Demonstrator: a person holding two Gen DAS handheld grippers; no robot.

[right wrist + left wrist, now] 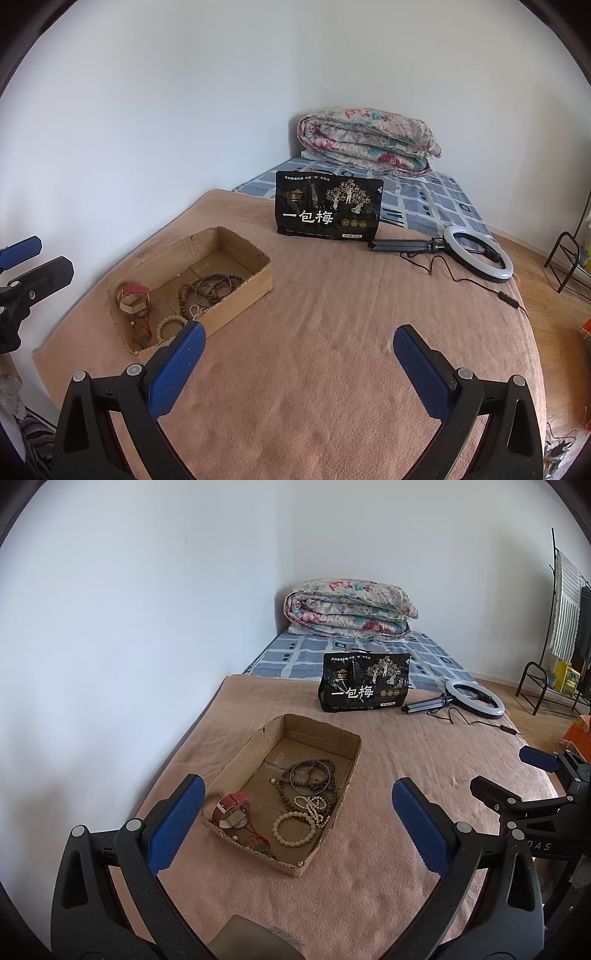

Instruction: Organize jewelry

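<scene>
— Nearest to us are the two tools: the left gripper hangs over the near end of the cardboard box with its blue fingers wide apart and nothing between them. The right gripper is the same, spread open and empty, over bare blanket just right of the box.

— And the jewelry?

— All in the box. A red-strap watch at the near left end, a cream bead bracelet beside it, a small pale bead string just behind that, then a long brown bead strand with a thin dark bangle lying on top. There's also a red cord with a green piece in the near corner.

— How would they handle?

— Light, all of them, I'd guess. The bead strings look limp and will droop and swing, so pinch across a few beads, not one; round beads could slip. The watch seems the stiffest; take the strap. The bangle lies flat and thin, awkward to get under, and it overlaps the brown strand, so they may lift together.

— The surface?

— A soft pink blanket over a bed, so it gives under pressure. Farther back stand a black snack bag, a ring light with its cord, and a folded floral quilt against white walls.
</scene>
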